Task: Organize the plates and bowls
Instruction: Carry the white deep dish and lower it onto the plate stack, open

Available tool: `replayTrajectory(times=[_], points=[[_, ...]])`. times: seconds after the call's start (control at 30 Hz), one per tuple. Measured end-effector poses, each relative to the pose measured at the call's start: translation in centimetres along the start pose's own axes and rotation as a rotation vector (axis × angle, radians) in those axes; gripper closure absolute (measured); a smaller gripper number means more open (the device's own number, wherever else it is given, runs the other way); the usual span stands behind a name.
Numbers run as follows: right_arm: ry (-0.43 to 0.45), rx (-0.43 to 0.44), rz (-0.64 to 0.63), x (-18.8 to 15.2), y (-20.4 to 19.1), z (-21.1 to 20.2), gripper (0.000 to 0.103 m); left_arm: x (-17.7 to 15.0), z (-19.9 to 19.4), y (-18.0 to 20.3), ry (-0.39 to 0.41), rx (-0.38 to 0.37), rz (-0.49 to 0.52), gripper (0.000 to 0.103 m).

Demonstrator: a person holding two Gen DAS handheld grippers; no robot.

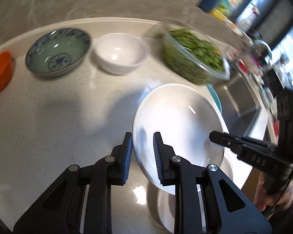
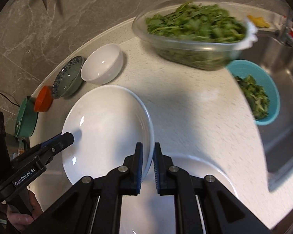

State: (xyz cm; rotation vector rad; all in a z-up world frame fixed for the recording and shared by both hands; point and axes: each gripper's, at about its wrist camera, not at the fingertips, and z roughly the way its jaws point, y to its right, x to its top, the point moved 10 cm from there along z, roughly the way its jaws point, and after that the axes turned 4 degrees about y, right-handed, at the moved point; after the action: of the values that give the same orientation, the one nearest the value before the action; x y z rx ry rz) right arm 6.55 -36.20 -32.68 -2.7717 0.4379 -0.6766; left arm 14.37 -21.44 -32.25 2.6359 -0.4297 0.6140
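Note:
A white plate hangs tilted above the pale counter, held at opposite rims. My left gripper is shut on its left rim; it shows in the right wrist view as a black tip over the plate. My right gripper is shut on the right rim and reaches in from the right in the left wrist view. A second white plate lies on the counter below. Along the wall stand an orange bowl, a blue-patterned green bowl and a white bowl.
A glass bowl of leafy greens stands behind the plates. A teal colander with greens sits at the edge of the steel sink. A green round item stands at the counter's far left. A hand grips each handle.

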Motion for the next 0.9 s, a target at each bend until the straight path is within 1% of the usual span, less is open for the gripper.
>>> replayTrajectory(times=[0.07, 0.1, 0.13, 0.2, 0.37, 0.57, 0.77, 0.9], points=[[0.014, -0.010, 0.016, -1.0, 0.9, -1.5, 0.091, -1.0, -0.6, 1.5, -0.005, -0.021, 0.027, 0.085], [0.020, -0.017, 0.025, -1.5, 1.3, -2.1, 0.091, -1.5, -0.8, 2.2, -0.013, -0.028, 0.035, 0.089], [0.025, -0.025, 0.034, -2.1, 1.7, -2.7, 0.091, -2.2, -0.9, 2.9, -0.025, -0.036, 0.046, 0.090], [0.034, -0.039, 0.056, -3.4, 2.8, -3.9, 0.091, -3.5, -1.1, 4.0, -0.046, -0.059, 0.066, 0.091], [0.035, -0.064, 0.111, -6.5, 4.6, -5.3, 0.091, -7.5, -1.0, 6.7, -0.102, -0.084, 0.135, 0.093], [0.018, -0.097, 0.175, -10.6, 6.7, -5.8, 0.091, -10.8, -0.9, 8.3, -0.133, -0.112, 0.187, 0.094], [0.012, -0.106, 0.204, -12.4, 7.6, -5.4, 0.091, -12.9, 0.3, 8.4, -0.163, -0.098, 0.202, 0.094], [0.005, -0.110, 0.212, -13.2, 8.0, -5.0, 0.091, -13.5, 1.3, 8.1, -0.178, -0.087, 0.208, 0.094]])
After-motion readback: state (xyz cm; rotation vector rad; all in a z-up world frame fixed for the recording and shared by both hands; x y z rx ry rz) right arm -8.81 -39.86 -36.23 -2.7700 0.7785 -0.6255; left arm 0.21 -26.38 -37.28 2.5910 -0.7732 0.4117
